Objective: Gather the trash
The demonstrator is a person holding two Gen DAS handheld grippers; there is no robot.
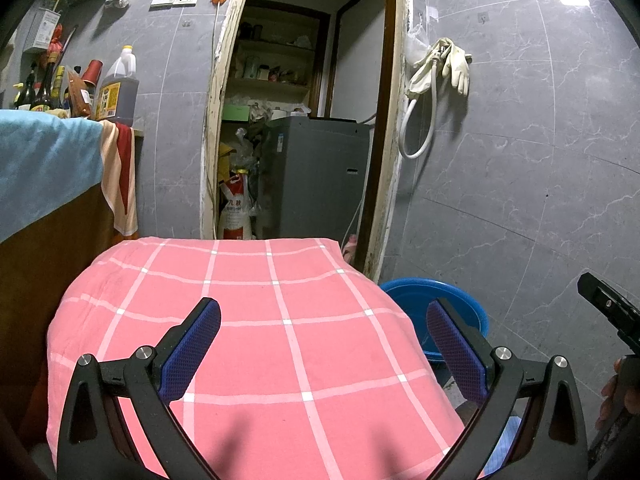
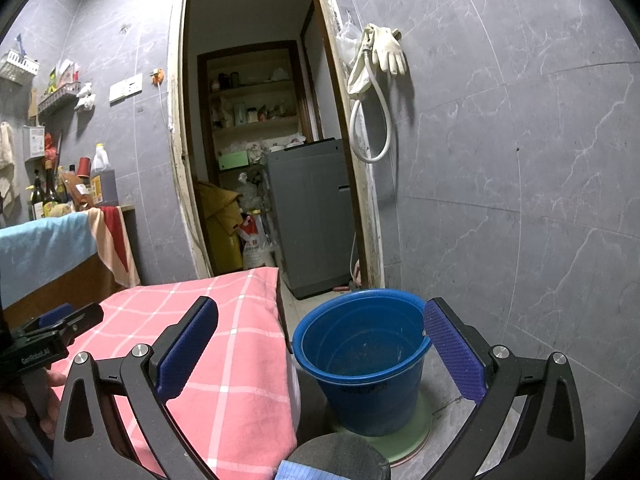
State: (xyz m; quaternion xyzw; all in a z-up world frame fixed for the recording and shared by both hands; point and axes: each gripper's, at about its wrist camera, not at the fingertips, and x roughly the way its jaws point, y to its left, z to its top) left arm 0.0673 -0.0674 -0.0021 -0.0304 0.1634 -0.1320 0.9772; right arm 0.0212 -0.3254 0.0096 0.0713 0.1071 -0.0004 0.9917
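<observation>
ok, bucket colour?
Blue bucket, clearest in the right wrist view.

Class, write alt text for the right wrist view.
An open right gripper hangs over a blue bucket on the floor, beside a table draped in a pink checked cloth. Behind them, a doorway in the grey tiled wall shows a washing machine and shelves.

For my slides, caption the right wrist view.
Open right gripper above a blue bucket beside a pink checked cloth.
</observation>
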